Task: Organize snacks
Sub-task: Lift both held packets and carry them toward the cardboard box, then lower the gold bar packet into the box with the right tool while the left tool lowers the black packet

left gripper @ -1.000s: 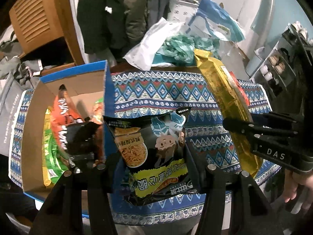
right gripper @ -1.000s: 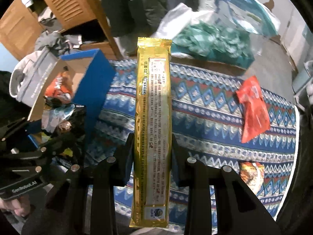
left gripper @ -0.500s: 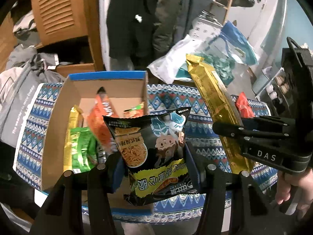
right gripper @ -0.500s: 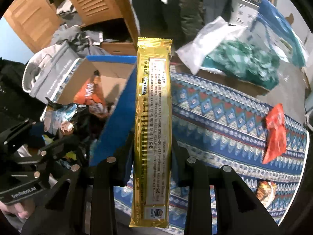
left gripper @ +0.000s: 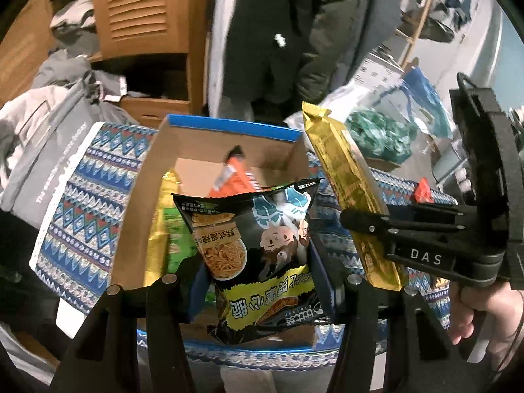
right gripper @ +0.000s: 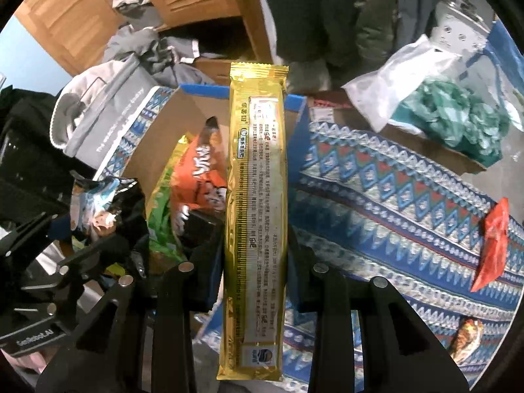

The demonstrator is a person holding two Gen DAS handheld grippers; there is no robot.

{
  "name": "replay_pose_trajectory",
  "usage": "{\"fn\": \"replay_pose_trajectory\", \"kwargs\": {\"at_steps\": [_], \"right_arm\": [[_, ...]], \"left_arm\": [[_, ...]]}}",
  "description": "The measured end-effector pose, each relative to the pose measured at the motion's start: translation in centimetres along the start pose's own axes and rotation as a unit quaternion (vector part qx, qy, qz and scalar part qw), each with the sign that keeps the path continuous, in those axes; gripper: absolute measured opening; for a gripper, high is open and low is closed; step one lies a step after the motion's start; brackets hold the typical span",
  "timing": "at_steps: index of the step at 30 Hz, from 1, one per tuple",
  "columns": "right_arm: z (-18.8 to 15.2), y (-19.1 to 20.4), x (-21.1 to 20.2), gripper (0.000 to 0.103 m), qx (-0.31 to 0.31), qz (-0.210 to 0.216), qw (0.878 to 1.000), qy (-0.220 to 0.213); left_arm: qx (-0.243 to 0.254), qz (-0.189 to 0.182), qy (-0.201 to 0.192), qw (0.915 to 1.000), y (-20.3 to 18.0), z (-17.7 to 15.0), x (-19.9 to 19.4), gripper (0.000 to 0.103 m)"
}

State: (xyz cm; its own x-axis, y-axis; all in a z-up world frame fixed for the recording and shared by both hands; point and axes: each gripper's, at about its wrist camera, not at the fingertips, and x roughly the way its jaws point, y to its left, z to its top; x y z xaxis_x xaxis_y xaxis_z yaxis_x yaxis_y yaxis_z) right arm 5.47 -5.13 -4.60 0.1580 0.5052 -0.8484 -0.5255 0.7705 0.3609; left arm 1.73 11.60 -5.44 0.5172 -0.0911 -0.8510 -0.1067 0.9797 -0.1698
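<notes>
From the left wrist view, the left gripper (left gripper: pixel 258 290) was clamped on a black noodle-snack bag (left gripper: pixel 258 255) above the open cardboard box (left gripper: pixel 137 203); the puffy, crinkly film looked light and crushable, best pinched at its flat lower sides. From the right wrist view, the right gripper (right gripper: pixel 253 271) squeezed a long gold foil pack (right gripper: pixel 255 203) mid-length over the box's blue rim; it seemed fairly stiff yet slick, likely to slide if gripped loosely.
</notes>
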Motion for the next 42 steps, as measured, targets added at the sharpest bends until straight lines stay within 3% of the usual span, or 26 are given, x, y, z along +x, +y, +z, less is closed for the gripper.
{"fn": "replay_pose_trajectory", "kwargs": {"at_steps": [19, 26, 30, 33, 42], "right_arm": [[1.1, 7.7, 7.5, 0.031, -0.044, 0.014, 0.997, 0.060], [1.5, 7.5, 7.3, 0.038, -0.040, 0.010, 0.998, 0.050], [1.7, 7.1, 6.4, 0.044, -0.037, 0.001, 0.999, 0.038], [1.9, 6.9, 5.3, 0.053, -0.035, -0.006, 0.999, 0.022], [1.8, 5.5, 2.2, 0.054, -0.030, -0.017, 0.999, -0.010]], "left_arm": [[-0.052, 0.061, 0.034, 0.9962, 7.5, -0.5, 3.2, 0.057], [-0.066, 0.075, 0.048, 0.9938, 8.5, -0.7, 4.2, 0.058], [-0.065, 0.081, 0.043, 0.9937, 8.4, -0.5, 3.8, 0.070], [-0.058, 0.082, 0.034, 0.9943, 7.9, -0.4, 3.1, 0.071], [-0.044, 0.064, 0.020, 0.9968, 6.0, 0.1, 1.8, 0.072]]}}
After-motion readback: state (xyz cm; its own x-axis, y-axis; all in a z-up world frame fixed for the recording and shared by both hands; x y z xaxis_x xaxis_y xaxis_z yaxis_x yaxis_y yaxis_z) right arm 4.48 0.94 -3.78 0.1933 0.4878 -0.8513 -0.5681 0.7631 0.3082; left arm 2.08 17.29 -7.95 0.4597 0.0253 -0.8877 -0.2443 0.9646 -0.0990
